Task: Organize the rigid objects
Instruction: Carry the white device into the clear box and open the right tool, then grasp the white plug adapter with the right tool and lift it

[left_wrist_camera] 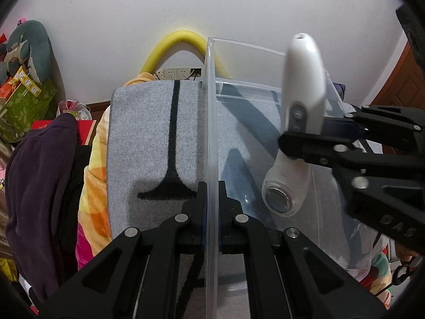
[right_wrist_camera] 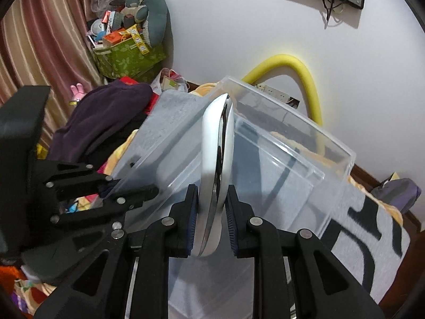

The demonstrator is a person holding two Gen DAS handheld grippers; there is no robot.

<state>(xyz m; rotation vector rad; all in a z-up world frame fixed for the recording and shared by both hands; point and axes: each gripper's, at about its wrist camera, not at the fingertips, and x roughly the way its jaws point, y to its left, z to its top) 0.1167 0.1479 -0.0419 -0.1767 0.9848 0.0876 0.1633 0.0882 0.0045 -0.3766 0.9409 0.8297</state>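
Observation:
A clear plastic storage box [left_wrist_camera: 212, 133] stands on a grey blanket with black markings [left_wrist_camera: 151, 143]. My left gripper [left_wrist_camera: 211, 194] is shut on the box's left wall, one finger on each side. My right gripper [right_wrist_camera: 212, 202] is shut on a white handheld device [right_wrist_camera: 215, 159] with a chrome seam and a round lens end. In the left wrist view the device [left_wrist_camera: 300, 101] hangs over the open box, held by the right gripper [left_wrist_camera: 305, 143] that comes in from the right. In the right wrist view the left gripper [right_wrist_camera: 124, 194] clamps the box wall [right_wrist_camera: 148, 154].
A dark purple garment [left_wrist_camera: 39, 186] and an orange-yellow blanket [left_wrist_camera: 93, 194] lie left of the box. A yellow foam tube [left_wrist_camera: 183, 37] arches against the white wall behind. A green box with clutter [right_wrist_camera: 127, 55] and a plush toy [right_wrist_camera: 151, 18] stand at the far left.

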